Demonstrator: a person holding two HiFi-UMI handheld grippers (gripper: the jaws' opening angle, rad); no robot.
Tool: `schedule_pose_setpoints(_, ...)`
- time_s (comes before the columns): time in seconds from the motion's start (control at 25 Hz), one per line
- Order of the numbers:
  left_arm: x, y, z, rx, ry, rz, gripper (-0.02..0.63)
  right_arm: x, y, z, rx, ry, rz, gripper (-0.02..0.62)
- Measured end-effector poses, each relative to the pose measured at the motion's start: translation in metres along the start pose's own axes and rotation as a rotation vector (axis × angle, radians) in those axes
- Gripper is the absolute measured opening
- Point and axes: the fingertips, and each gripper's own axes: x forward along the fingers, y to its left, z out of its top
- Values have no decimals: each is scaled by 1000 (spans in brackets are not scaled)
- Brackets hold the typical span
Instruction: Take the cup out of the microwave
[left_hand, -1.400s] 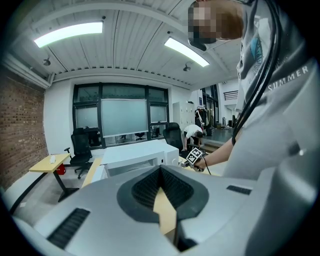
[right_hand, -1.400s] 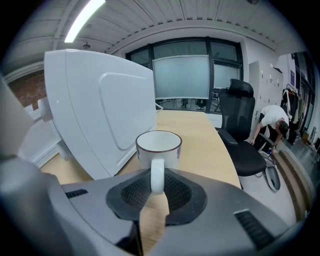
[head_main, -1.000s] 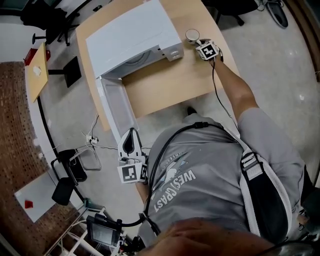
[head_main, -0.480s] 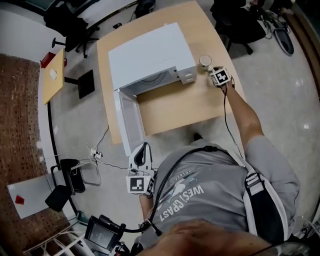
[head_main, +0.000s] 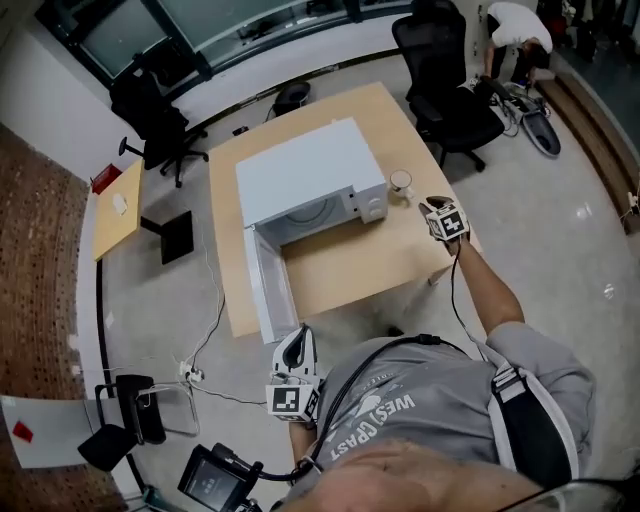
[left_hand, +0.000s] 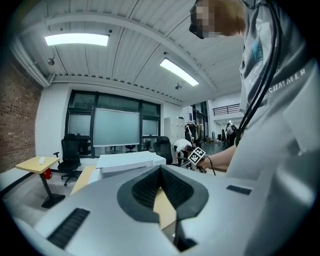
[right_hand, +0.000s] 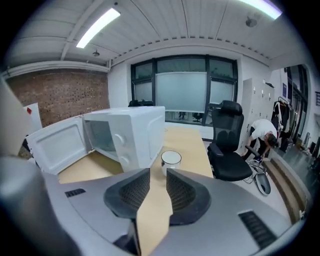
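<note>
The right hand-held gripper (right_hand: 158, 171) is open, its jaws apart with only bare desk (right_hand: 186, 141) showing through the gap. The cup (right_hand: 171, 159) stands out of the microwave (right_hand: 131, 131), on the desk straight ahead of this hand-held gripper's tips and clear of them, just off the microwave's front corner on the control side. To the left of the jaws the microwave door (right_hand: 56, 143) hangs wide open. Ahead and to the right, past the desk edge, sits a black office chair (right_hand: 228, 141), and beyond it a person (right_hand: 262, 133) bends over.

The left hand-held gripper (left_hand: 160, 168) is closed, its tips meeting on nothing. It points nearly level along the desk towards the microwave, with the person's shirt close at its right.

From above, the left hand-held gripper sits off the near edge of the desk, just short of the open door's outer end. That view gives only the microwave's flat top, whereas the right gripper view looks into the cavity. The left gripper view alone catches the right one's marker cube (left_hand: 198, 155) from the side, and a small yellow side table (left_hand: 36, 163) far to its left
</note>
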Motion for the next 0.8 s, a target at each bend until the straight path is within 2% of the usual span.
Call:
schedule_pose_setpoints(0.12, -32, -11, 6, 32, -36, -59, 44, -70, 30, 14, 9, -82, -13, 104)
schedule_pose_setpoints(0.24, -73, -12, 5, 55, -61, -70, 44, -130, 74, 33, 4, -174, -11, 15)
schedule_pose_setpoints(0.56, -199, -23, -23, 37, -98, -97, 44, -275, 219, 69, 7, -410, 63, 12)
schedule_pose_setpoints(0.8, -275, -37, -48, 8, -116, -120, 44, -365, 320, 74, -54, -506, 143, 12)
